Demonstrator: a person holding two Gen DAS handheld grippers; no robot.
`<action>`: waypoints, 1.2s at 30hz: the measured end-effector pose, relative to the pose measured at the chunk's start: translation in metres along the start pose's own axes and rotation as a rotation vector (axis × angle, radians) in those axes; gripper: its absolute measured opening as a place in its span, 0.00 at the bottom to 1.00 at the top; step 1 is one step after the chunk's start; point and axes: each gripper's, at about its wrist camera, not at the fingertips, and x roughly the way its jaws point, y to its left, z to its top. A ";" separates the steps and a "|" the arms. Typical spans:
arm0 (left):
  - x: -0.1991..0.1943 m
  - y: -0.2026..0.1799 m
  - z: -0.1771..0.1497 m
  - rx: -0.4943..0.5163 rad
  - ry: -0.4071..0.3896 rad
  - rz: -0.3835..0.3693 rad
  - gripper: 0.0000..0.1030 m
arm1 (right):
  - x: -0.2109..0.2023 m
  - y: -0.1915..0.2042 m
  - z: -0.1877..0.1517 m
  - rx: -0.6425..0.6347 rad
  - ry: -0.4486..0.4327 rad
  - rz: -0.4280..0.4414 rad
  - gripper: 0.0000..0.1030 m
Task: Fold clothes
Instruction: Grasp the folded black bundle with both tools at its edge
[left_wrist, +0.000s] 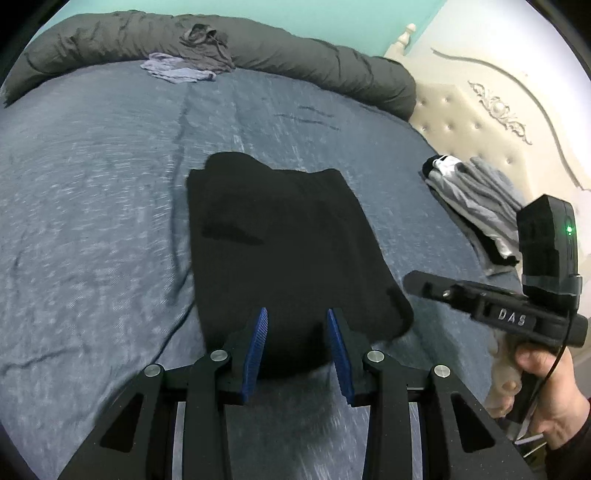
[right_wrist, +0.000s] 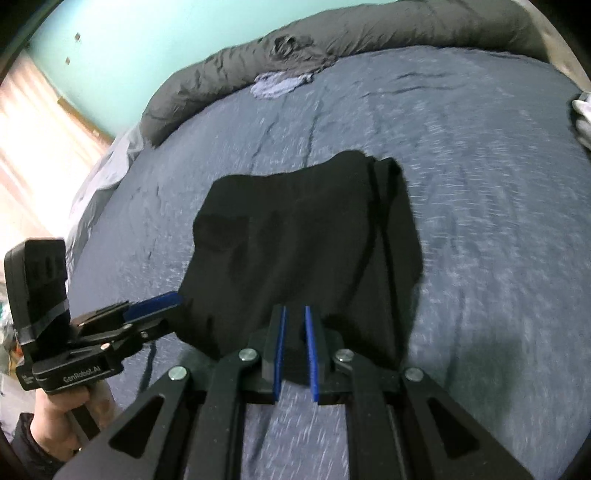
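A black folded garment (left_wrist: 280, 229) (right_wrist: 303, 240) lies on the blue bedspread (left_wrist: 92, 184), and its near edge rises up to both grippers. My left gripper (left_wrist: 297, 314) has black cloth filling the fairly wide gap between its blue pads. In the right wrist view it (right_wrist: 173, 306) meets the garment's left edge. My right gripper (right_wrist: 294, 310) has its pads close together with black cloth pinched between them. Seen from the left wrist, it (left_wrist: 410, 280) sits at the garment's right near corner. A person's hand (left_wrist: 546, 387) holds its handle.
A rolled grey duvet (left_wrist: 295, 55) (right_wrist: 369, 33) runs along the far side of the bed. A lilac garment (left_wrist: 177, 68) and a dark grey garment (left_wrist: 207, 40) lie against it. A stack of folded clothes (left_wrist: 476, 199) sits by the cream headboard (left_wrist: 480, 110).
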 end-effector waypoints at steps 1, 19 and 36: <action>0.007 0.000 0.002 0.009 0.007 0.007 0.36 | 0.005 -0.001 0.001 -0.009 0.009 0.004 0.09; 0.037 0.018 -0.014 -0.007 0.019 0.080 0.36 | 0.041 -0.018 -0.012 -0.117 0.037 -0.091 0.00; 0.026 -0.007 -0.005 -0.012 0.049 0.134 0.36 | 0.015 -0.024 -0.006 -0.021 0.000 -0.060 0.00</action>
